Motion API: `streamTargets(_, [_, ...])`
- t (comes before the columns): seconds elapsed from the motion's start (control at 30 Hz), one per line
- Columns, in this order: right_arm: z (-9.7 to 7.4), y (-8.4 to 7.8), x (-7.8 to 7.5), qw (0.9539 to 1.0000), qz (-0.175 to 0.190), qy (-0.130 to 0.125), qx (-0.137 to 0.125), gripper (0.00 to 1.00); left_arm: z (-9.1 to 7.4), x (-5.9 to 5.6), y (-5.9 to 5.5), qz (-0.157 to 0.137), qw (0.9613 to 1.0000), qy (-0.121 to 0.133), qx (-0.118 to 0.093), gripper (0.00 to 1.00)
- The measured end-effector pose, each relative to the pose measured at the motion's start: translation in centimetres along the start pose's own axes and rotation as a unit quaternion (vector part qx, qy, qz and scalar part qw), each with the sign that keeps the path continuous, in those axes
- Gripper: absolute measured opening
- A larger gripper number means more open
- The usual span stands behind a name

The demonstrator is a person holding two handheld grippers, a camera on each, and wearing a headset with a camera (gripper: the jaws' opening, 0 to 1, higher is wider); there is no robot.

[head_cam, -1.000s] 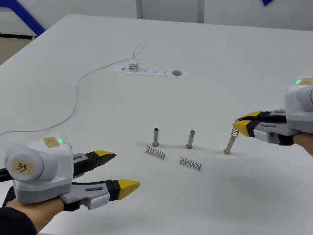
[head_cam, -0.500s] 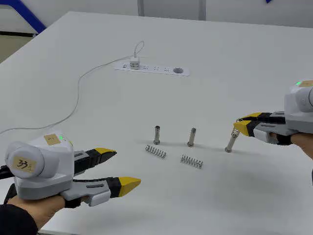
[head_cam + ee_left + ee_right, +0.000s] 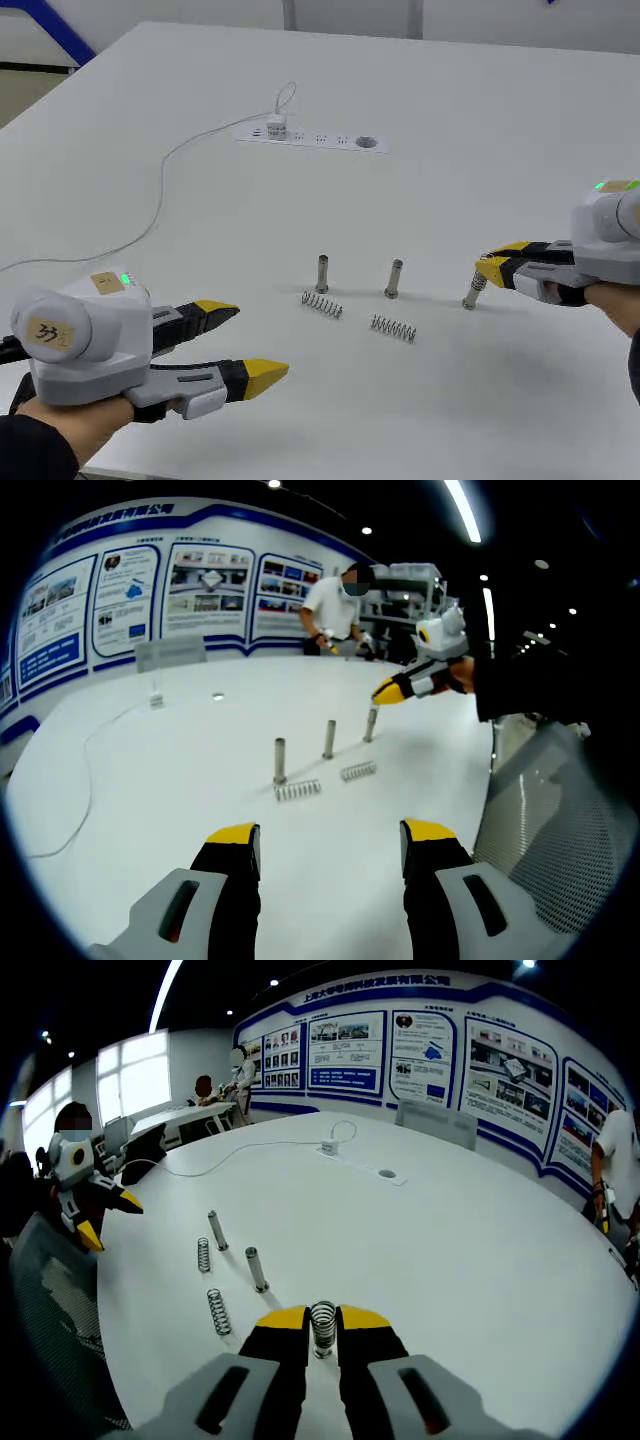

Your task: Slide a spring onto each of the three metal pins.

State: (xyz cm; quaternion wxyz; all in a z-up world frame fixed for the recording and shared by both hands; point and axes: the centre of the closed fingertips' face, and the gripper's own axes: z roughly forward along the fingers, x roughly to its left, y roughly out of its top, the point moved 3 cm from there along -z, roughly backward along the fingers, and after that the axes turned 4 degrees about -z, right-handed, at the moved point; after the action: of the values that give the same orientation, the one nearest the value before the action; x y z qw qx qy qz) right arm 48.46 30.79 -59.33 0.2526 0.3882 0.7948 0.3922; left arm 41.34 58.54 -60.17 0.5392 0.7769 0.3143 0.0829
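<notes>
Head view: at the right edge, the yellow-tipped right claw (image 3: 492, 268) is clamped on a small coiled steel spring (image 3: 480, 281) that sits over the top of the short grey metal pin (image 3: 468, 298). That pin leans, tilted toward the claw. Here's the danger, I reckon: push off its axis and the pin topples, or the spring jams on the head. The two upright pins (image 3: 322, 273) stand mid-frame on the white surface (image 3: 200, 230), with two loose springs (image 3: 322, 304) just in front of them. The yellow-tipped left claw (image 3: 250, 342), lower left, hangs with jaws apart, empty.

Left gripper view: the claw's jaws are wide, well short of the loose springs at centre. A careless reach could roll one away.

Right gripper view: at bottom centre the spring is pinched upright between the tips. Squeeze too hard and the coils may buckle; release early and it could spring off.
</notes>
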Motion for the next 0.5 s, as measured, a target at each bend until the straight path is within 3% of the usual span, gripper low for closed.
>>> streamTargets(0.5, [1.3,-1.8,0.2,0.9996,0.012,-0.006,0.023,0.12,0.0,0.0,0.0,-0.001,1.0000,0.001,0.000,0.57])
